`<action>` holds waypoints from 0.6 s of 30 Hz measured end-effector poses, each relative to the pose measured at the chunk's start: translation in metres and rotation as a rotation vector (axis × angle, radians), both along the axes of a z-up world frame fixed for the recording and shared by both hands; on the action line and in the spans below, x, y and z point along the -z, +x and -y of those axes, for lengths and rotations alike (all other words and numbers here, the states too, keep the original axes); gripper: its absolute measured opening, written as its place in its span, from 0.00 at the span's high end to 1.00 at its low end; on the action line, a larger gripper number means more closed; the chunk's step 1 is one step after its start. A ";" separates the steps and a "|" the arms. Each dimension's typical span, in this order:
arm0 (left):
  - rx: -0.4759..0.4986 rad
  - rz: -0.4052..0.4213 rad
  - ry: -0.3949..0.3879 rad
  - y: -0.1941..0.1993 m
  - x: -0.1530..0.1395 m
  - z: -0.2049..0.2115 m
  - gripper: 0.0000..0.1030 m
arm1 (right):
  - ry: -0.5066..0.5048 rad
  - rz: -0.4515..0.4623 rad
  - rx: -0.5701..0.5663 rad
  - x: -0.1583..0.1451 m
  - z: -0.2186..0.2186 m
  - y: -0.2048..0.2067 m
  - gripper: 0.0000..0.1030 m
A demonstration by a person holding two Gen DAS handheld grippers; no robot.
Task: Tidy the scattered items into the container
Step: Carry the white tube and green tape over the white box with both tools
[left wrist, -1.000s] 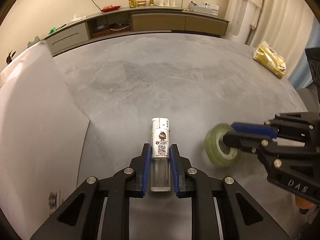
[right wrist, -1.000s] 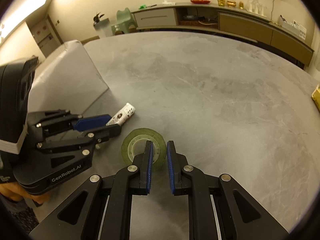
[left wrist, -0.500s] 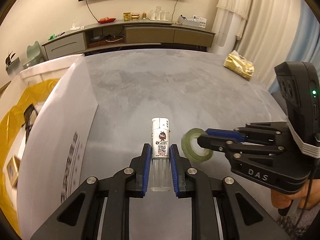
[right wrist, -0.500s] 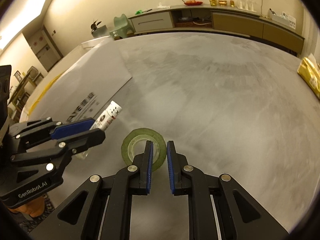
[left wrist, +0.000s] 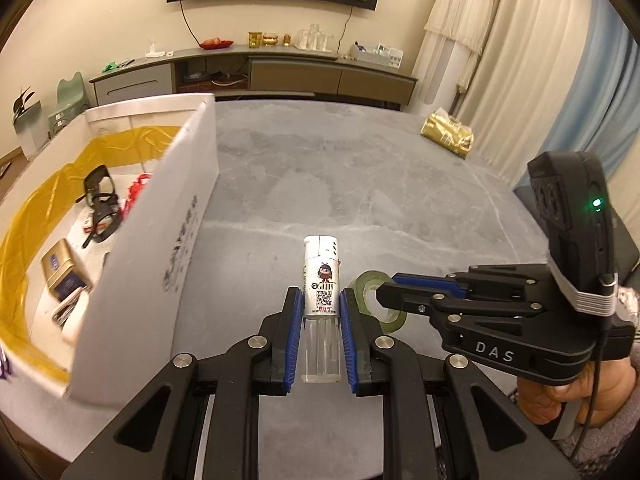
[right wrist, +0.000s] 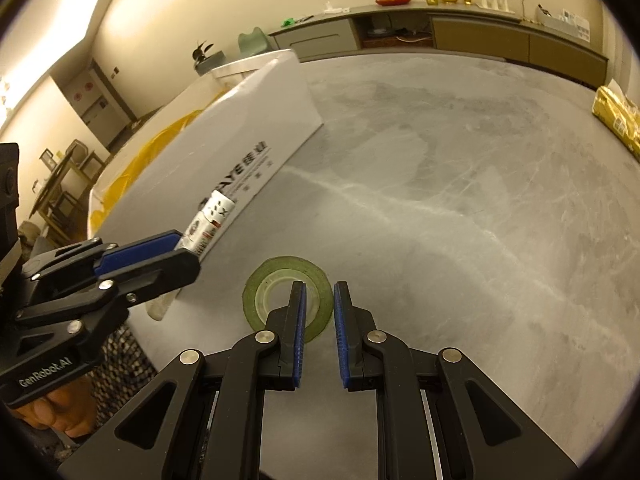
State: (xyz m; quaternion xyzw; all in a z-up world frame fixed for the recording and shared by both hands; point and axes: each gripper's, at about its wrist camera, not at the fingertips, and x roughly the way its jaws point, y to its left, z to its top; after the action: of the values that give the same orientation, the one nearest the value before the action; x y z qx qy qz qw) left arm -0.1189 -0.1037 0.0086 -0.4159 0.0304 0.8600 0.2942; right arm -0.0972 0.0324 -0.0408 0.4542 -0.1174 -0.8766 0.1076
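My left gripper is shut on a white lighter with a clear base, held above the grey table just right of the box. The white cardboard box has a yellow liner and stands open at the left. My right gripper is shut on the wall of a green tape roll, one finger inside the ring. In the left wrist view the tape roll and right gripper hang close beside the lighter. The right wrist view shows the left gripper and lighter against the box.
Inside the box lie black glasses, a gold tin and a red item. A gold packet lies at the table's far right. A sideboard runs along the back wall. A hand holds the right gripper.
Both grippers have risen with their loads and shifted toward the box. The box's open inside has come into the left wrist view. The tape roll sits closer to the lighter.
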 end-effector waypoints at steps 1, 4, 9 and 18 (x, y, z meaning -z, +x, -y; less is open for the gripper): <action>-0.001 -0.003 0.009 0.004 -0.003 0.004 0.81 | 0.005 -0.004 -0.004 -0.004 0.004 0.002 0.86; -0.001 -0.012 0.028 0.014 -0.011 0.015 0.81 | 0.020 -0.020 -0.018 -0.016 0.013 0.007 0.86; -0.010 -0.025 0.067 0.028 -0.024 0.036 0.81 | 0.043 -0.048 -0.045 -0.035 0.032 0.010 0.86; -0.064 -0.077 0.146 0.032 -0.055 0.083 0.81 | 0.084 -0.098 -0.108 -0.070 0.072 0.010 0.86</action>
State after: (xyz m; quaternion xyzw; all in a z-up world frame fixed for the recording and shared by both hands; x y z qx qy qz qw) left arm -0.0864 -0.1863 0.0641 -0.3609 -0.0345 0.8842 0.2946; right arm -0.0872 -0.0401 0.0291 0.4205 -0.0505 -0.8948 0.1411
